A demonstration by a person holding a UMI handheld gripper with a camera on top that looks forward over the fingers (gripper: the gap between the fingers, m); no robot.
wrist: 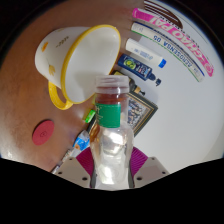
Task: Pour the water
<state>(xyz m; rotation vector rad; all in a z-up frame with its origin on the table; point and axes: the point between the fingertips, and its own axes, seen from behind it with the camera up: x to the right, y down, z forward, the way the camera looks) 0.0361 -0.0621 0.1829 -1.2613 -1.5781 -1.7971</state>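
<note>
The tongs (109, 166) are closed on a clear plastic bottle (111, 140), a pink pad (87, 161) pressing its side from the left and another from the right. The bottle stands upright between the fingers, with a green band at its neck and a clear cap with a reddish ring on top. Whatever is inside looks clear; how full it is cannot be told.

Just beyond the bottle and a little left, a white cup (70, 60) with a yellow rim and yellow handle lies tipped on the table (185, 120), its mouth turned toward the tongs.

Ahead and to the right lie several flat packets and tubes (165, 40) with pink, green and blue printing; the lettering is too small to read. A dark box (142, 108) with yellow edging sits right behind the bottle, its print unreadable too. A red disc (43, 131) lies to the left of the fingers.

The white table to the right of the bottle is bare. A brown surface shows beyond the cup, where the white top ends.
</note>
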